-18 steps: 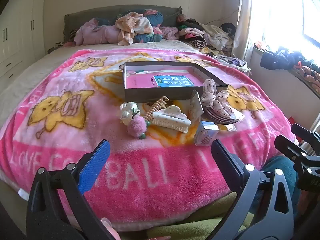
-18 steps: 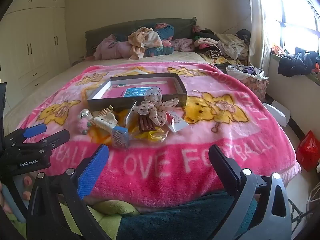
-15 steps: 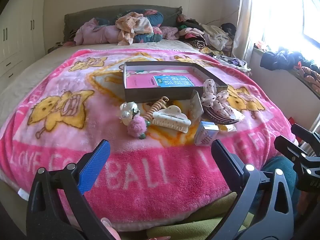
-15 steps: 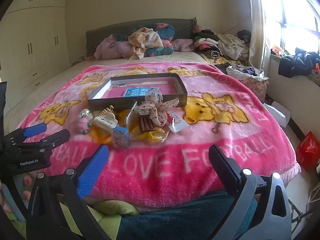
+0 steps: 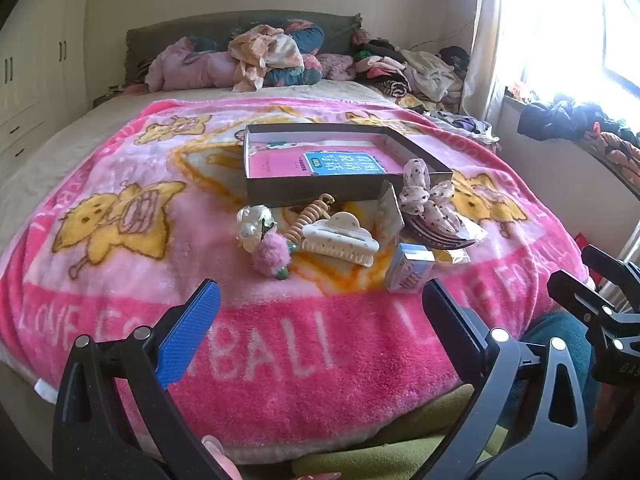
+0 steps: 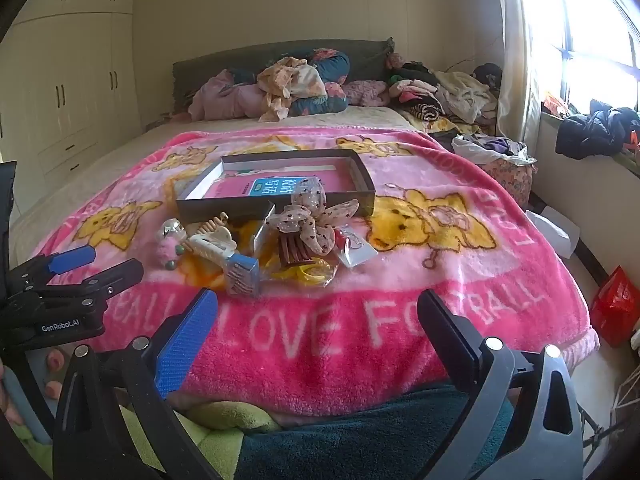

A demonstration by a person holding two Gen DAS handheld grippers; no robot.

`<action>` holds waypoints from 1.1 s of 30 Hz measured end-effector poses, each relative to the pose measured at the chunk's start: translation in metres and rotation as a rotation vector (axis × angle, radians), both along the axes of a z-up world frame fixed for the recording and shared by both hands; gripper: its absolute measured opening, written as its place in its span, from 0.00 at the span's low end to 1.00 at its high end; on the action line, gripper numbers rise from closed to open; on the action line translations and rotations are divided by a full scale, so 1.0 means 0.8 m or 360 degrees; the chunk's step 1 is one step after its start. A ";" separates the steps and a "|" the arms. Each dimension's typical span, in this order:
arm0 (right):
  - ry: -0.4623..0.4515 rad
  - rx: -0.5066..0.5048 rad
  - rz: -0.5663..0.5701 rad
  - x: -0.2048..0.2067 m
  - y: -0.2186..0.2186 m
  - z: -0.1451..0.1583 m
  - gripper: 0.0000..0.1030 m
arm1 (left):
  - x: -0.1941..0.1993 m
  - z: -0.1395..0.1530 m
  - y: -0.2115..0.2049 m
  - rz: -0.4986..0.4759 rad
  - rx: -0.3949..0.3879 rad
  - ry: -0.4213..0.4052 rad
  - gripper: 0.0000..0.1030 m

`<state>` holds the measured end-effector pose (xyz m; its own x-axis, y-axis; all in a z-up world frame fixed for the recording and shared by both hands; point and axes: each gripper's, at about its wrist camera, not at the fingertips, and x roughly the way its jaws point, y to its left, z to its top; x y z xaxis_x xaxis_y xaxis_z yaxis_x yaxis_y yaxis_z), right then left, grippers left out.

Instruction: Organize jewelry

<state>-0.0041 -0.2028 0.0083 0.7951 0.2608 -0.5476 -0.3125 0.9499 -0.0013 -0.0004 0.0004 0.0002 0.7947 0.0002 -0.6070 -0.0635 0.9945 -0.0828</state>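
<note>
You're holding both grippers, left (image 5: 320, 316) and right (image 6: 318, 320), spread wide and empty short of the clips (image 5: 340, 238), likely lining up a first pick for the box (image 5: 312, 192).

Hair clips (image 5: 340, 238), bow (image 5: 426, 200), beside open box (image 5: 312, 192)

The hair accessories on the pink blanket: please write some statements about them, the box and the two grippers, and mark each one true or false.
1. The left gripper is open and holds nothing. True.
2. The cream claw clip lies inside the dark box. False: it lies on the pink blanket, in front of the box.
3. The polka-dot bow is in front of the box, on the pile. True.
4. The right gripper is shut on the small blue carton. False: it is open and empty, and the carton rests on the blanket.
5. The pink pompom lies beside the claw clip. True.
</note>
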 end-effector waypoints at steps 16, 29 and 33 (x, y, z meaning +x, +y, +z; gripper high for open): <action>-0.0004 0.0000 -0.0001 0.000 0.000 0.001 0.94 | 0.000 0.000 0.001 -0.0001 -0.0008 0.0003 0.90; -0.0008 -0.0003 -0.0004 0.000 0.000 0.002 0.94 | 0.000 0.000 0.001 -0.0001 -0.0009 0.0002 0.90; -0.0007 -0.0003 -0.0004 0.001 0.000 0.002 0.94 | 0.000 0.000 0.001 -0.0001 -0.0011 0.0001 0.90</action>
